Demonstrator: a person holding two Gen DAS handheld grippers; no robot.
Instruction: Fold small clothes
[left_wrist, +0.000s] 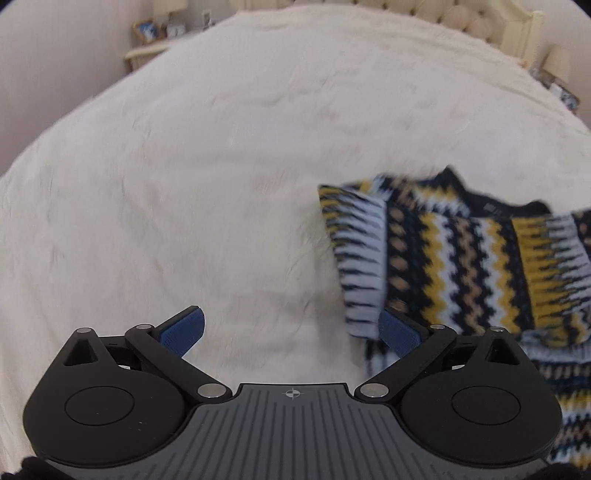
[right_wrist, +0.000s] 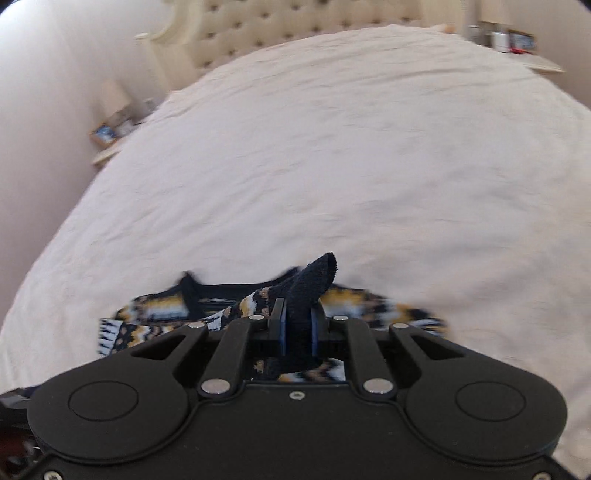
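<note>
The knitted sweater (left_wrist: 458, 254) is small, patterned in zigzag and diamond bands of navy, mustard yellow, white and tan, with a dark navy edging. It lies on the cream bed (left_wrist: 221, 166), its two sleeves folded in over the body so their paler, streaked undersides face up. In the right wrist view a navy-edged part of it (right_wrist: 314, 280) is pinched and stands up above the rest of the garment.
</note>
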